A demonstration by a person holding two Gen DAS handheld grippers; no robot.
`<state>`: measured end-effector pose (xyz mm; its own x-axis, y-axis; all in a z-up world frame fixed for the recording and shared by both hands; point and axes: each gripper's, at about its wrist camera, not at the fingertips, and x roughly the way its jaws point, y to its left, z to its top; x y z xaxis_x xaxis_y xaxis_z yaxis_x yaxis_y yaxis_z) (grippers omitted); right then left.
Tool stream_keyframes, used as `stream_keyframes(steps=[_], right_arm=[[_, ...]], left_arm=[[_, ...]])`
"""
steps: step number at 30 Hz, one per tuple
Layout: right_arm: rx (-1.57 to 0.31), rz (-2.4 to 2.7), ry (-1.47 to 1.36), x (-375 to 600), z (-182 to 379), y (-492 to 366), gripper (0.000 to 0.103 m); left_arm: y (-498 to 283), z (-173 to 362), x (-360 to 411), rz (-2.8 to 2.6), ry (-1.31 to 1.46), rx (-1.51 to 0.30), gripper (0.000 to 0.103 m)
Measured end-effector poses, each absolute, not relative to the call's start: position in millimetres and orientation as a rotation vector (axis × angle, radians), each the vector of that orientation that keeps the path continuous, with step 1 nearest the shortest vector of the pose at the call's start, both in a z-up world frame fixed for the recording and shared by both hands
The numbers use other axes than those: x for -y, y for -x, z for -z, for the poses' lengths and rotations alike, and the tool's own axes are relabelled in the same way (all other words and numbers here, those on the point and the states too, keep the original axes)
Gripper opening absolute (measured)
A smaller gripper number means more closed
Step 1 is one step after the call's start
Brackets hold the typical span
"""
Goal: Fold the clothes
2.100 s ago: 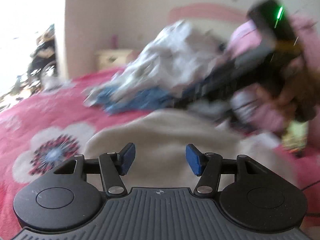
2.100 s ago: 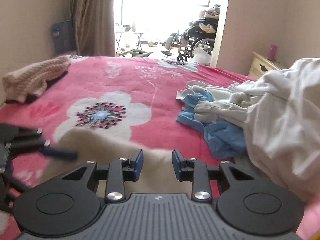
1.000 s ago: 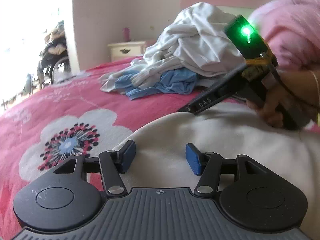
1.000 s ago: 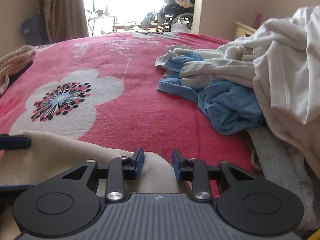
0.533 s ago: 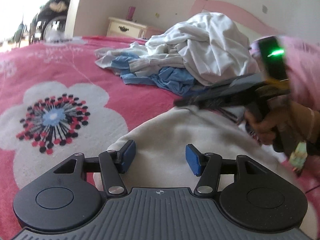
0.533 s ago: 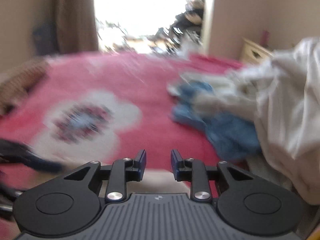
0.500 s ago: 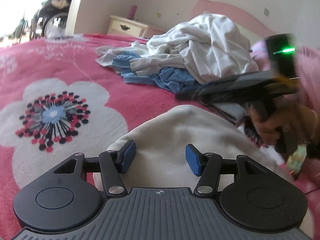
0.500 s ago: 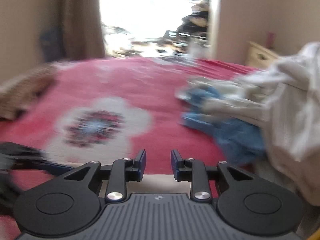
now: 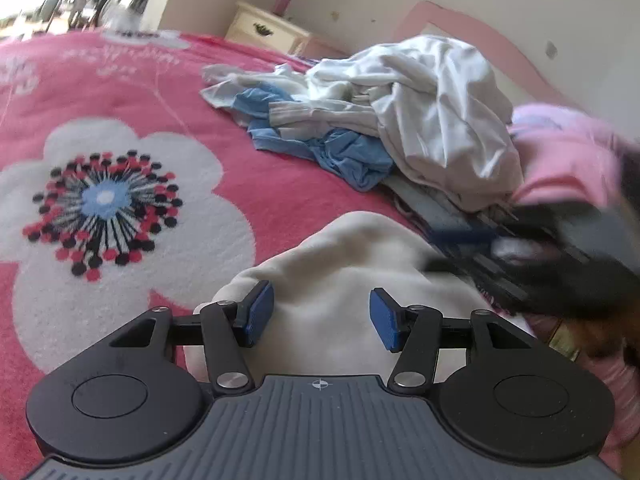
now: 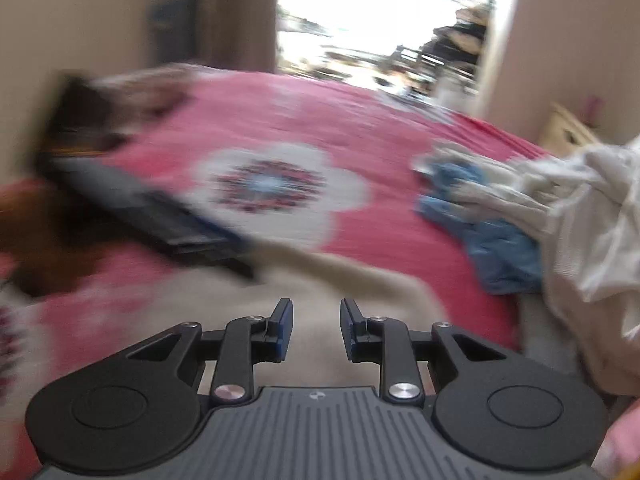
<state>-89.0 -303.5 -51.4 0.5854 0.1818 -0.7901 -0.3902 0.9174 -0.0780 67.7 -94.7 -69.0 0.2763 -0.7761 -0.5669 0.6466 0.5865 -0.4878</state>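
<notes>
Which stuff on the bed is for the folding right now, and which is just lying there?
For the folding:
cream garment
left gripper, open over it
right gripper, open over it

Just lying about:
white clothes pile
blue garment
pink flowered bedspread
nightstand

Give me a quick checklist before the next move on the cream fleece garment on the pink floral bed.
1. Left gripper open over the cream fleece garment: ok.
2. Right gripper open, nothing held: ok.
3. Garment lying flat: not ok, it is bunched.
4. White and blue clothes pile apart from the garment: ok.
5. Pink floral blanket bare beside the garment: ok.
6. Right wrist view sharp: not ok, blurred.
</notes>
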Motion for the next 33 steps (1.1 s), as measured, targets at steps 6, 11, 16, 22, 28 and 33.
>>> stream_keyframes(steps=[6,11,16,22,28,33], right_arm=[[-0.896,-0.49,0.302,283,37,142,0.028],[-0.844,-0.656,0.363,244,9,155,0.028],[-0.822,-0.782,0.524,212,5,176,0.025],[-0.935,-0.68,0.477,258,23,191,0.026],[-0.828,-0.794,0.562,220,4,208,0.025],[-0.947,-0.778,0.51,244,48,216,0.025]], left_arm=[[-62,67,99,0.943,0.164,-0.855,0.054],[-56,61,112,0.926,0.067,-0.85,0.055],[-56,61,114,0.916,0.044,-0.855,0.055],[-50,60,117,0.918,0.02,-0.834,0.055],[-50,62,122,0.906,-0.014,-0.827,0.056],[-52,62,121,0.913,-0.007,-0.831,0.056]])
